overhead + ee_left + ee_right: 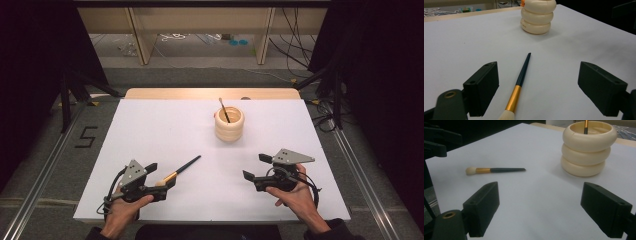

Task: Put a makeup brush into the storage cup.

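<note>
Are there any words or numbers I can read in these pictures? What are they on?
"5": a big dark number marked on the grey floor, left of the table in the high view.
No words, labels or brands show on the brush, the cream ringed holder or either pair of tongs.

Dark-handled brush (522, 75) with gold ferrule; cream ribbed holder (229, 124).

A black "5" marks the floor (86, 137)
</note>
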Demonstrator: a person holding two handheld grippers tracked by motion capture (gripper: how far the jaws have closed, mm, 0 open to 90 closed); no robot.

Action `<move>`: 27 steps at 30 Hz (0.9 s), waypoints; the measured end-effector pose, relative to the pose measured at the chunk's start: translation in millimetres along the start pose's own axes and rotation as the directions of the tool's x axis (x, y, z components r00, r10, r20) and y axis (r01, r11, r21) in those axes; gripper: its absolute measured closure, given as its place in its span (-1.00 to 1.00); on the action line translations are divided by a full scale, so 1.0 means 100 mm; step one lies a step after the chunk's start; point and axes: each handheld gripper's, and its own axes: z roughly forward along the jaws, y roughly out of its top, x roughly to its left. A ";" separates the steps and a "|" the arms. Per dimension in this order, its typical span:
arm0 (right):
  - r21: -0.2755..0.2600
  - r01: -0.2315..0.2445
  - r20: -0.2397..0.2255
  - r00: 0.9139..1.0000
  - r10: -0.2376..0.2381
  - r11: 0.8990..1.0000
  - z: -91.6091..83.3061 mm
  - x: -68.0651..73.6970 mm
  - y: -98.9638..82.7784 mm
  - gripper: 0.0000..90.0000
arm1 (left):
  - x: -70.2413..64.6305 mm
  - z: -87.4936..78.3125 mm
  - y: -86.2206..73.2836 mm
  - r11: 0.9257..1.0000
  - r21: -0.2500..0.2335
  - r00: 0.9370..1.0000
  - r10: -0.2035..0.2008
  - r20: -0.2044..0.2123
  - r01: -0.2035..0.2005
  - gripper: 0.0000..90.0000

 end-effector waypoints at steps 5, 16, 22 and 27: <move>0.003 -0.005 -0.001 1.000 0.005 1.000 -0.01 0.00 -0.01 -0.64 | 0.01 0.03 0.00 1.000 0.028 1.000 0.014 0.019 -0.015 -0.64; 0.008 -0.007 -0.001 1.000 0.007 1.000 0.01 0.00 -0.02 -0.64 | 0.04 0.14 0.04 0.986 0.136 0.994 0.094 0.052 -0.100 -0.64; 0.021 -0.012 -0.003 1.000 0.012 1.000 0.00 -0.01 -0.03 -0.64 | 0.06 0.25 0.11 0.957 0.225 0.983 0.171 0.065 -0.181 -0.62; 0.014 -0.011 -0.004 1.000 0.011 1.000 0.02 -0.01 -0.04 -0.64 | 0.06 0.32 0.17 0.943 0.251 0.976 0.201 0.088 -0.217 -0.62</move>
